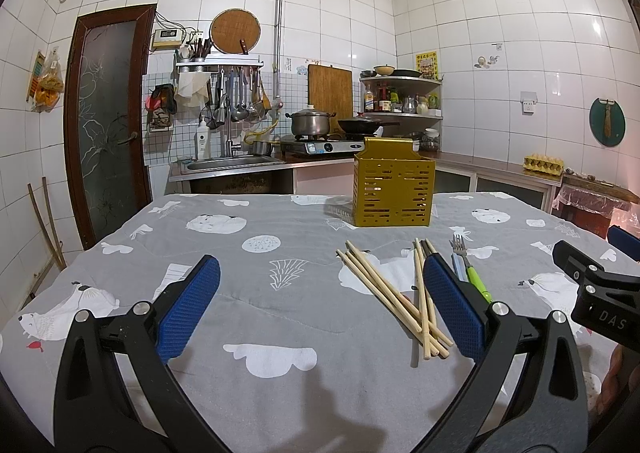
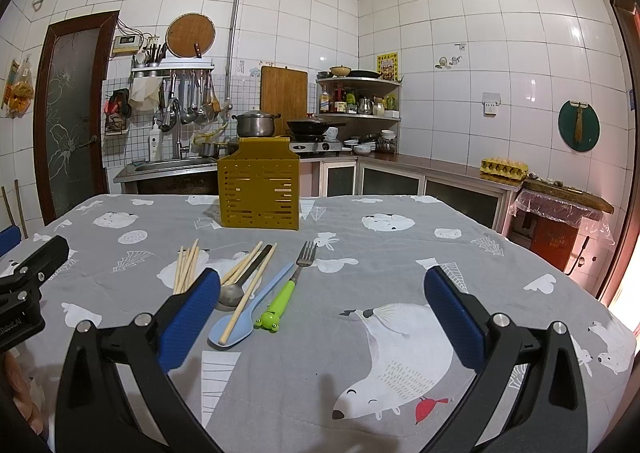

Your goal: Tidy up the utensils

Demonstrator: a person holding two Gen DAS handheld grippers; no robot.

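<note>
A yellow slotted utensil holder (image 1: 393, 188) (image 2: 260, 186) stands upright at the far side of the table. Loose wooden chopsticks (image 1: 386, 291) (image 2: 186, 265) lie scattered on the grey cloth in front of it. Beside them lie a metal spoon (image 2: 236, 291), a light blue spoon (image 2: 250, 311) and a fork with a green frog handle (image 2: 290, 287) (image 1: 470, 269). My left gripper (image 1: 320, 293) is open over bare cloth, its right finger next to the chopsticks. My right gripper (image 2: 320, 297) is open too, the utensils just by its left finger.
The table (image 1: 280, 381) is covered by a grey cloth with white animal prints. Behind it run a kitchen counter with a sink (image 1: 232, 164), a stove with a pot (image 1: 310, 123) and a corner shelf (image 2: 358, 97). An egg tray (image 2: 504, 166) sits on the right counter.
</note>
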